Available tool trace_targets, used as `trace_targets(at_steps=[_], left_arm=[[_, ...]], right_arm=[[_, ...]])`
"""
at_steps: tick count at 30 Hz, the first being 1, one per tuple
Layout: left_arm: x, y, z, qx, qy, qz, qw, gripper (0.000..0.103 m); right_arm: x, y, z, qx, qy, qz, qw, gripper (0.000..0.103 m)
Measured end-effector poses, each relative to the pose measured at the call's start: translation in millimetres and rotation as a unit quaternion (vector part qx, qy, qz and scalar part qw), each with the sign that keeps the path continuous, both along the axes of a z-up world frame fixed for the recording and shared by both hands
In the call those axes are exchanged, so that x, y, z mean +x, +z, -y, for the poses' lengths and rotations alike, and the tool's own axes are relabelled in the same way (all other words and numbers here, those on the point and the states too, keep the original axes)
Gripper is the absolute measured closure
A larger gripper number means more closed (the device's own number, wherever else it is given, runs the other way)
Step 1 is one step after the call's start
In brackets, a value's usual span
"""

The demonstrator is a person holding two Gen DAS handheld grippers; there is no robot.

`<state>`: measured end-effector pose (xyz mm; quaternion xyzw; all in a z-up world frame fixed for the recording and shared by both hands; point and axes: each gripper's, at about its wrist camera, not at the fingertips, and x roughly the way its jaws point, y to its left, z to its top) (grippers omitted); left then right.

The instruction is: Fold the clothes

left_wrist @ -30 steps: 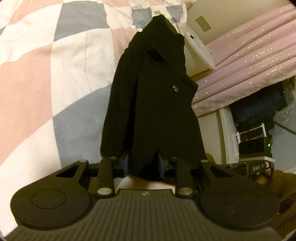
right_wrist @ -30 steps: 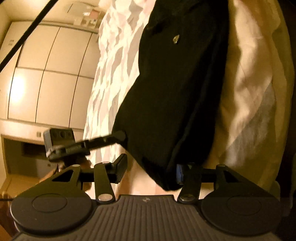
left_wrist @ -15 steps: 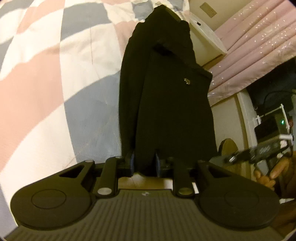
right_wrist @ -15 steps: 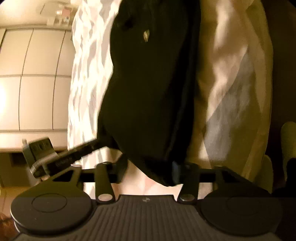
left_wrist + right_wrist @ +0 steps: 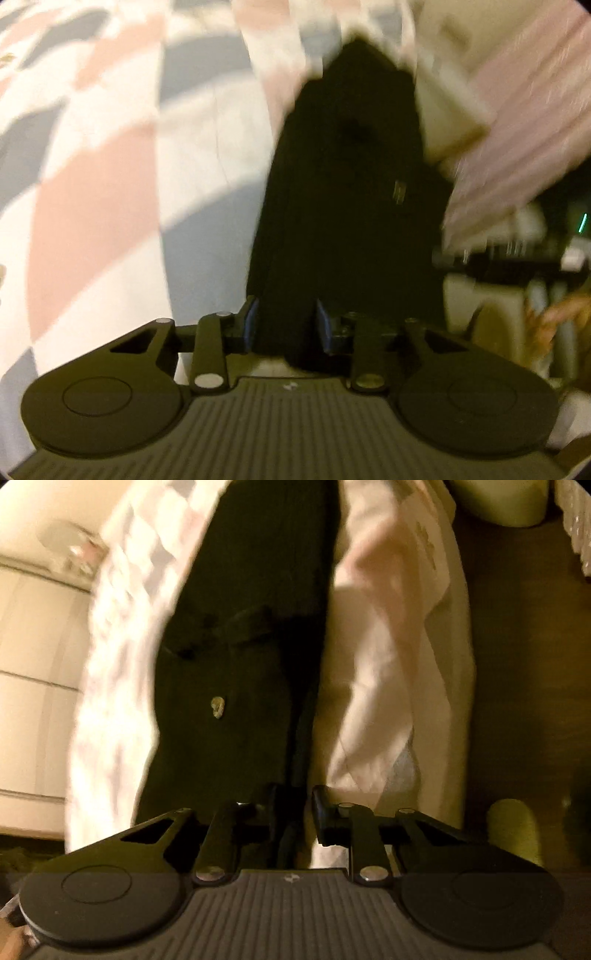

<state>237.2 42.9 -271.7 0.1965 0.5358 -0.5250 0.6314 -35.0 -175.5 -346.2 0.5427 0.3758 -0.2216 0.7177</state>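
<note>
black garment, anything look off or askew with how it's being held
Nothing stands out. The black garment hangs lengthwise, pinched at one end by the left hand-held gripper and the right hand-held gripper, over the checked bedding. Both views are motion-blurred, so fine creases can't be judged.

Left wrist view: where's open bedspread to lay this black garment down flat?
The widest bare patch is the checked bedspread left of the hanging black garment, all pink, grey and white squares with nothing visible on it. Right of the garment it is crowded: the pale cabinet, pink curtain and the right gripper sit close.
</note>
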Motion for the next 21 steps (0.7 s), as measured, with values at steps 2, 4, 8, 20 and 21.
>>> trace_targets(at_steps=[2,4,8,20,21], left_arm=[[-8.5,-2.5,9.9,0.018,-0.018,0.021,0.9995,0.077],[-4.9,2.8,9.7,0.019,-0.005,0.013,0.9997,0.075],[3.9,23.4,3.2,-0.012,0.019,0.011,0.9997,0.075],[-10.9,7.3,56.4,0.098,0.022,0.053,0.9935,0.075],[-13.3,12.5,59.5,0.108,0.025,0.06,0.992,0.075]], right_arm=[[7.0,9.0,-1.8,-0.01,0.009,-0.009,1.0,0.081],[3.9,18.3,-0.6,-0.025,0.017,-0.015,0.999,0.075],[-15.8,34.2,11.3,-0.049,-0.021,0.007,0.999,0.066],[9.0,25.0,43.8,-0.066,-0.025,-0.014,0.997,0.072],[5.5,30.3,40.8,-0.069,-0.026,-0.014,0.997,0.068]])
